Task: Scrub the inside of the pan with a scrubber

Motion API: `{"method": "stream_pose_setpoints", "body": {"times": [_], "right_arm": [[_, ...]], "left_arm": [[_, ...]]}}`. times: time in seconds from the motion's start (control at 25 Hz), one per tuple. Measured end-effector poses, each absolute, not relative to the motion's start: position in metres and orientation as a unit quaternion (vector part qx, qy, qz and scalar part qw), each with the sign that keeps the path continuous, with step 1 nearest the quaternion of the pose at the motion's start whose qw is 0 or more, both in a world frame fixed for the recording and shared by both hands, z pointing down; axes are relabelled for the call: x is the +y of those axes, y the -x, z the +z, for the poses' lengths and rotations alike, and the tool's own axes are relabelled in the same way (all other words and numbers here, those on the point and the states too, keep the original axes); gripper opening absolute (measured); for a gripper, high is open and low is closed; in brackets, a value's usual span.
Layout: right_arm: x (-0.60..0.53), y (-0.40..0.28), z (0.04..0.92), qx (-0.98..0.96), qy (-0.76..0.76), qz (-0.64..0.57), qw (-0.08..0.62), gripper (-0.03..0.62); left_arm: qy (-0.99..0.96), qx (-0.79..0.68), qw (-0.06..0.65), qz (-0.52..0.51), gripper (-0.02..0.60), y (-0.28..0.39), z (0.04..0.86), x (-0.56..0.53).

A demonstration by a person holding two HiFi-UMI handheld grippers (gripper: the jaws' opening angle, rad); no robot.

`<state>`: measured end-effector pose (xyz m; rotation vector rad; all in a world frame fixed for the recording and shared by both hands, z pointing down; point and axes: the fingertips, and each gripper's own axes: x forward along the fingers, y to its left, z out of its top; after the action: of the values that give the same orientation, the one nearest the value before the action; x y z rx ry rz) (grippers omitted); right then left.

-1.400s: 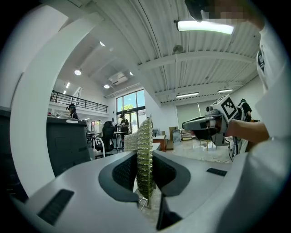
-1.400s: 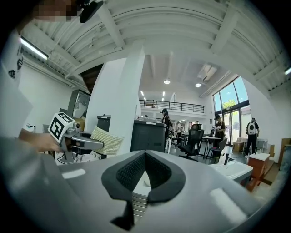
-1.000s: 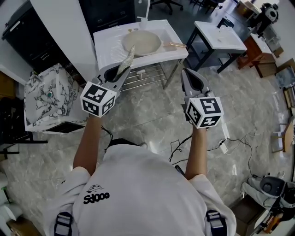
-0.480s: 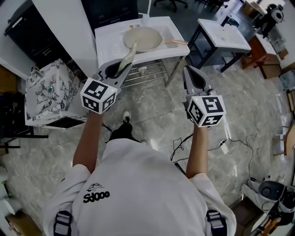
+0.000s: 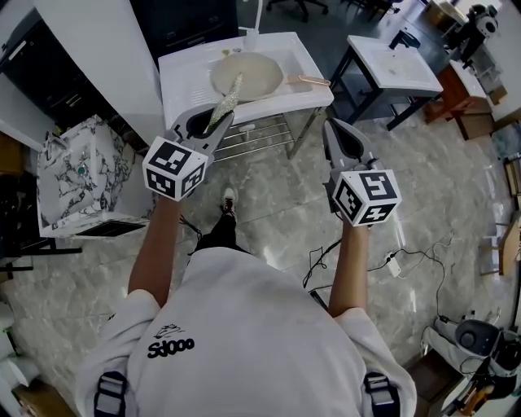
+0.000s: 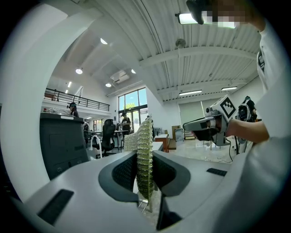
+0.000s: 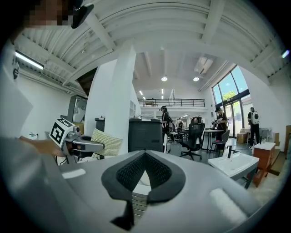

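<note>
Space above pan (image 5: 247, 76) is open from the near side, across bare floor (image 5: 269, 204). Faucet (image 5: 254, 24) blocks sink (image 5: 183, 77) far rim, pan handle (image 5: 313, 81) juts right. White column (image 5: 106, 57) and marbled box (image 5: 77, 175) crowd left. Second table (image 5: 391, 61) well right.

You are holding your left arm (image 5: 155, 244) and your right arm (image 5: 346, 269) out in front of you, one on each side. Your left gripper (image 5: 213, 124) is pointing forward, and its jaws are squeezing a scrubber (image 5: 227, 94) that is sticking out past the tips. Your right gripper (image 5: 332, 129) is pointing forward too, with its jaws pressed together. The two grippers are sitting level and well apart.
</note>
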<state>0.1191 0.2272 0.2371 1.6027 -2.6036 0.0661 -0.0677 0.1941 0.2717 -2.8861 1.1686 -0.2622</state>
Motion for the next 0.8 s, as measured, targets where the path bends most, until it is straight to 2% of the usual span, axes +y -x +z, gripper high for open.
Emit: {"method": "stream_pose_setpoints", "body": {"times": [0.8], "right_arm": [[0.083,-0.126,0.239,-0.838,-0.543,0.028,0.051,0.009]], "left_arm": [[0.935,0.344,-0.008,-0.089,0.067,0.049,0.281,0.036]]}}
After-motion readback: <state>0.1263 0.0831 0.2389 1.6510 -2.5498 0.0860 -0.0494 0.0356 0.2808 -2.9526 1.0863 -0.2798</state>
